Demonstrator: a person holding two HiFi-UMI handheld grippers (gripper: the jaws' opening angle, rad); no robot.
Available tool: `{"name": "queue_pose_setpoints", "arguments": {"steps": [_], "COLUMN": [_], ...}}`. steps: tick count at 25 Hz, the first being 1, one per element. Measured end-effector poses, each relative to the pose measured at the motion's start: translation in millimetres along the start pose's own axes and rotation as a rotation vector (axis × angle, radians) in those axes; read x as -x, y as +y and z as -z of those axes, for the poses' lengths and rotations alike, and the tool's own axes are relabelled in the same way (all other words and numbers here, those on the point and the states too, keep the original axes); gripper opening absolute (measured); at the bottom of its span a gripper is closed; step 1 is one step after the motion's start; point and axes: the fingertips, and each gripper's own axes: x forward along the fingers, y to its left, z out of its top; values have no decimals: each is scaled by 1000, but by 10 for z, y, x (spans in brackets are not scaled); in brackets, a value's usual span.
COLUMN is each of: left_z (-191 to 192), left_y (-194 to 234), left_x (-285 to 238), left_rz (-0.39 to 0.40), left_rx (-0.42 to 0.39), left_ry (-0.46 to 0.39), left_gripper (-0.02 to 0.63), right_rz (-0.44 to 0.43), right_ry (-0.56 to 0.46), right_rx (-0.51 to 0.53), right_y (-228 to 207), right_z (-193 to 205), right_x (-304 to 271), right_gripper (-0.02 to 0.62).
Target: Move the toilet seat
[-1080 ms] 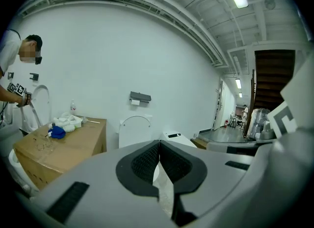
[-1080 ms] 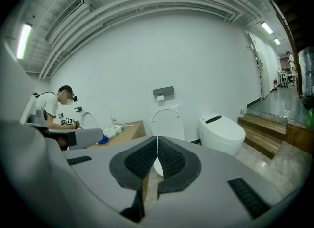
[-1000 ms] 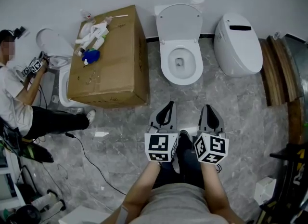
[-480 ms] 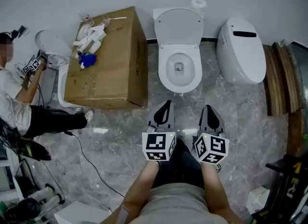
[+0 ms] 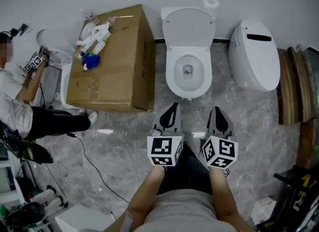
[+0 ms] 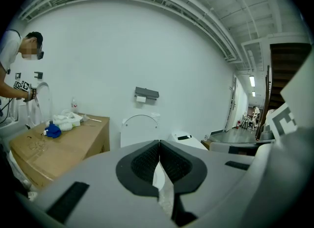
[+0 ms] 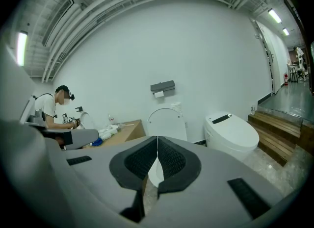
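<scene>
Two grippers (image 5: 173, 106) (image 5: 217, 109): fingers (image 6: 141, 164) together, empty.

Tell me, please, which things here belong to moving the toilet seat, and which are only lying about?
Belong to the job:
- open toilet, with its seat and lid
- left gripper, shut, empty
- right gripper, shut, empty

Just lying about:
- cardboard box
- closed toilet to the right
- paper roll
- wooden steps
- another person at the left

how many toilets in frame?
3: open white ceramic toilet straight ahead, closed white oval toilet to its right, and one partly hidden white toilet behind the brown cardboard box at left.
</scene>
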Motion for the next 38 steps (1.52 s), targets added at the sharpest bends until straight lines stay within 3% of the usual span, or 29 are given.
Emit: {"name": "queue_pose_setpoints", "arguments": {"steps": [17,38], "left_z": [-187,-160], "left_y": [325,1067], "left_x": [-879,-2099], "left_rz": [35,44], "left_rx": [16,90], "left_ry": [40,172], "left_gripper": [17,17], "right_rz": [52,114], "right_ry": [38,159], "right_rx": [-6,-25], "right_y": [-150,-353], "right_z": [-176,-203], "right_x": [-848,-2172], "right_gripper": [17,18]}}
